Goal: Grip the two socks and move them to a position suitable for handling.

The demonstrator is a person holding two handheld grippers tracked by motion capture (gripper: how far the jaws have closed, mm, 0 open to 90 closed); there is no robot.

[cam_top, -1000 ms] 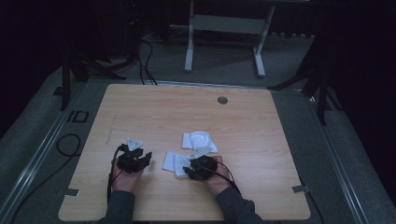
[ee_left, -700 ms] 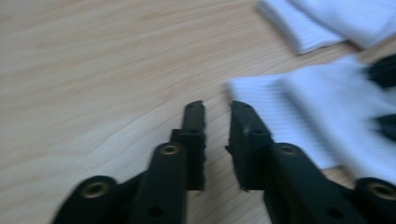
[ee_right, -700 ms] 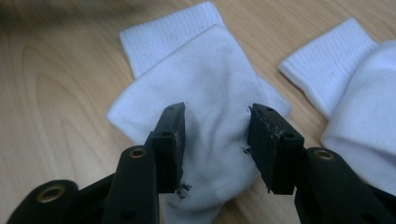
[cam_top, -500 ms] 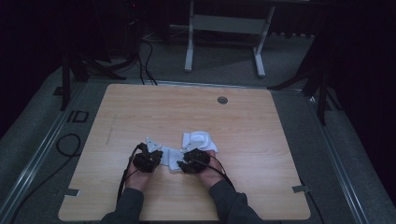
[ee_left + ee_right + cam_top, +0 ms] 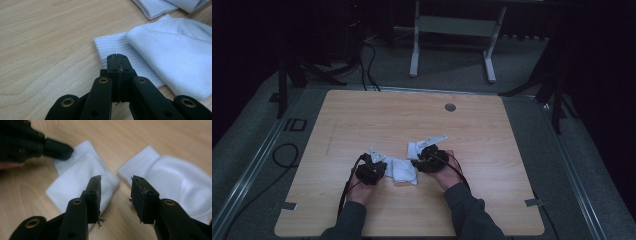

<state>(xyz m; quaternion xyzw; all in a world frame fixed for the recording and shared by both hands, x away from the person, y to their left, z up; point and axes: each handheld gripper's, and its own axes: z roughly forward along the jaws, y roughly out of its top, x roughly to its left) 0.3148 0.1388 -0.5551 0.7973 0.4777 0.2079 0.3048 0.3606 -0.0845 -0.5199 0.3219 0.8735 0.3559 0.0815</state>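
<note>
Two white socks lie near the table's front middle. The nearer sock [image 5: 402, 170] [image 5: 175, 55] [image 5: 80, 175] is folded, with its ribbed cuff [image 5: 107, 47] sticking out. The second sock [image 5: 416, 148] [image 5: 160, 6] [image 5: 170, 177] lies just behind it. My left gripper [image 5: 379, 167] [image 5: 117, 58] is shut, its tips resting over the ribbed cuff; in the right gripper view its tip [image 5: 60, 151] touches that sock's corner. Whether cloth is pinched is hidden. My right gripper [image 5: 419, 162] [image 5: 116, 182] is open, hovering over the gap between the two socks.
The wooden table [image 5: 362, 120] has a round cable grommet [image 5: 450, 107] at the back. Dark floor, cables and a white stand frame [image 5: 452, 25] lie beyond the far edge. Bare wood surrounds the socks.
My left gripper slid right up to the folded sock's cuff. The right gripper moved forward and slightly right, ending over the gap between the socks.
</note>
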